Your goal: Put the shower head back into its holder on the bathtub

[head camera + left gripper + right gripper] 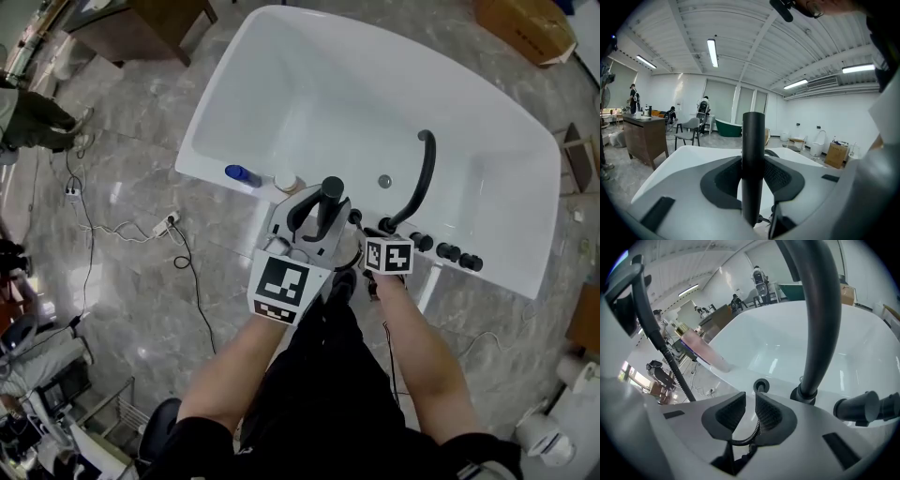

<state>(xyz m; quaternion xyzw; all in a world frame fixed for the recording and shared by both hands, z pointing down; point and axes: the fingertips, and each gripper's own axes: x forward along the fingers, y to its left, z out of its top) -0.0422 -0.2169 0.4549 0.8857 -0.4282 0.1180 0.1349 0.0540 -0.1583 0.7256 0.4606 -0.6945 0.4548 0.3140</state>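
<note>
The black shower head [331, 190] stands upright over the near rim of the white bathtub [217, 105]. My left gripper [319, 210] is shut on its round handle [753, 154], which fills the space between the pads. To its right, my right gripper [360, 225] points down at the rim and is shut on the thin ribbed hose [740, 440]. That hose bends at the base of the pads. Just beyond the tips lies the round holder hole [761, 386]. A second stretch of hose [661, 345] climbs at the left. The curved black spout [424, 178] rises beside it.
Black knobs [448, 251] line the rim right of the spout [820, 324]. A blue bottle [240, 173] and a pale one [286, 183] lie on the rim at left. Cables and a power strip [165, 223] lie on the floor. A cardboard box [525, 28] sits far right.
</note>
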